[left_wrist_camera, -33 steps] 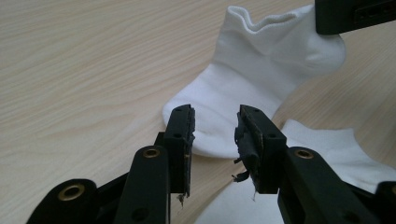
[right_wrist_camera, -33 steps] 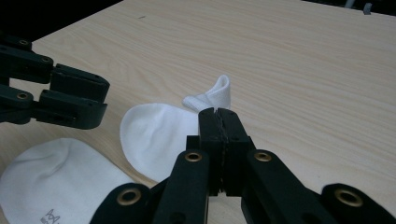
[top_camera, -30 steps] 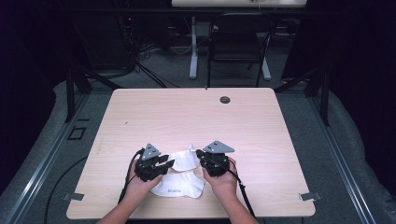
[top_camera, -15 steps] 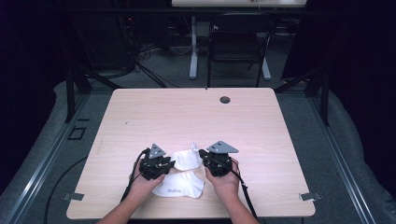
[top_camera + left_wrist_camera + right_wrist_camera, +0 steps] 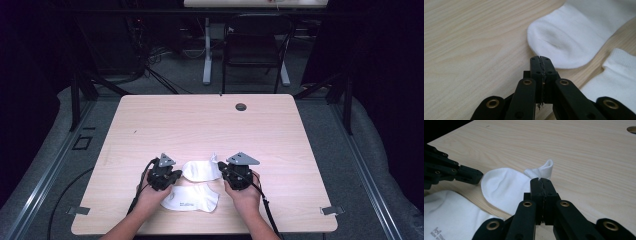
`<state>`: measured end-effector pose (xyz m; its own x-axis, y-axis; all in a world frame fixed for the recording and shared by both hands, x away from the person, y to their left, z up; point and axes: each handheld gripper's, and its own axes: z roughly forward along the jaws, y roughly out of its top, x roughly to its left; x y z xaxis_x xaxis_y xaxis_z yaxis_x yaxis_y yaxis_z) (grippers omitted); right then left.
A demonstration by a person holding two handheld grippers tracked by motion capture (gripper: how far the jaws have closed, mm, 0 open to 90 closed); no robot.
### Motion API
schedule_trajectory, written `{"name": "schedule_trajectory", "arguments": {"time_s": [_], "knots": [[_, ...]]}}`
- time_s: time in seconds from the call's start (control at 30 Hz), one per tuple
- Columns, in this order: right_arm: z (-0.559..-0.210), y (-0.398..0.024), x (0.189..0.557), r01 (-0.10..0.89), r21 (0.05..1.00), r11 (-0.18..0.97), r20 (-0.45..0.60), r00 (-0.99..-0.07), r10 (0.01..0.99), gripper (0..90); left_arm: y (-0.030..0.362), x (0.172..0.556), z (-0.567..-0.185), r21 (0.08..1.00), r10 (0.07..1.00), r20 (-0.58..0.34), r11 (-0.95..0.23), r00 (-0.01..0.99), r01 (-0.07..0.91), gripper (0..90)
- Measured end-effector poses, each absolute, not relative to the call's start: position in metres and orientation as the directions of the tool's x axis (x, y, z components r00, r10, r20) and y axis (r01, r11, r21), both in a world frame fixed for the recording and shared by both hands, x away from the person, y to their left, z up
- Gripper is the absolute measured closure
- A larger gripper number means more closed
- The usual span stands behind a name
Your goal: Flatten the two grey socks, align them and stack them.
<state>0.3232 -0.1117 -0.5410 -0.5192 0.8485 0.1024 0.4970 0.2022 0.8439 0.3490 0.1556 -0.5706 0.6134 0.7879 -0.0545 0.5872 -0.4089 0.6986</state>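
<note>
The tabletop (image 5: 210,125) is pale wood, with a small round hole (image 5: 241,107) near its far edge. Two white socks lie near its front edge, between the person's hands. The near sock (image 5: 191,199), with small grey print on it, lies flat; the far sock (image 5: 201,170) sits just beyond it, one end curling up. The left gripper (image 5: 172,176) has just been closing – its fingers (image 5: 535,65) now meet at the rounded end of the far sock, and whether they catch any cloth I cannot tell. The right gripper (image 5: 226,172) is at the sock's other end, fingers (image 5: 535,186) pressed together – the upturned edge rises right at their tips.
</note>
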Motion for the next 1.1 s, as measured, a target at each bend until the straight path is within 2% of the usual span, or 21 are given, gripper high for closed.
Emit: {"name": "schedule_trajectory", "arguments": {"time_s": [0.27,0.4,0.6,0.73,0.83,0.97,1.1], "knots": [[-0.545,-0.116,0.322,0.507,0.836,0.210,0.097,-0.514,0.852,90.0,0.144,0.349,-0.558,0.748,0.768,-0.057,-0.390,0.638,0.536,89.4],[-0.548,-0.119,0.323,0.514,0.832,0.208,0.097,-0.505,0.858,89.9,0.135,0.354,-0.563,0.727,0.758,-0.054,-0.416,0.650,0.546,87.1],[-0.551,-0.126,0.323,0.529,0.822,0.210,0.095,-0.492,0.865,89.7,0.135,0.362,-0.574,0.682,0.769,-0.052,-0.439,0.637,0.585,80.7],[-0.557,-0.134,0.324,0.571,0.788,0.231,0.089,-0.478,0.874,89.2,0.134,0.360,-0.575,0.687,0.758,-0.042,-0.451,0.651,0.569,73.9],[-0.559,-0.135,0.324,0.579,0.777,0.247,0.076,-0.476,0.876,88.5,0.131,0.359,-0.576,0.693,0.755,-0.010,-0.467,0.655,0.549,75.7],[-0.563,-0.142,0.324,0.604,0.766,0.219,0.102,-0.450,0.887,84.3,0.129,0.359,-0.577,0.698,0.756,-0.004,-0.467,0.655,0.543,86.0],[-0.566,-0.151,0.320,0.608,0.766,0.206,0.097,-0.427,0.899,79.2,0.130,0.359,-0.576,0.692,0.763,-0.005,-0.464,0.647,0.552,88.3]]}}
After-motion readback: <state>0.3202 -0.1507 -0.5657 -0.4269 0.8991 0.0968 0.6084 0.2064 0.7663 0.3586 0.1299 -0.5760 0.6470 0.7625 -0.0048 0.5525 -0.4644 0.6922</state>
